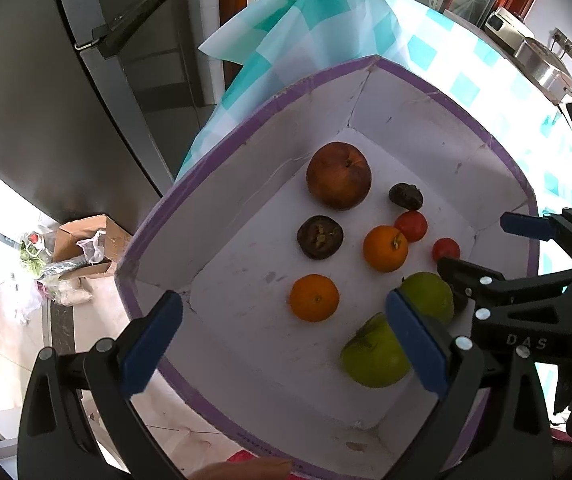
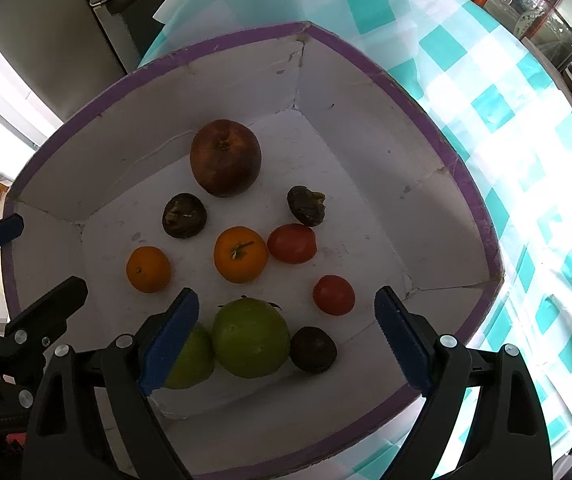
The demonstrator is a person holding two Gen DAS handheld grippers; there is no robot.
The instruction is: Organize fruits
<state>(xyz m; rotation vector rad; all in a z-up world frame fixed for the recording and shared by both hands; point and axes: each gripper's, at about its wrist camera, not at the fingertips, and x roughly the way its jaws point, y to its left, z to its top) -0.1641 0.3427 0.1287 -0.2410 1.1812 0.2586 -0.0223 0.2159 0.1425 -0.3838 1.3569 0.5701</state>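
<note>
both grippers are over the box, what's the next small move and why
Probably lower the right gripper onto the larger green fruit and close. Its fingers stand wide open and hold nothing, and that fruit lies between them in the right wrist view, touching a second green fruit. The left gripper is open too, but one finger is outside the box wall.
</note>
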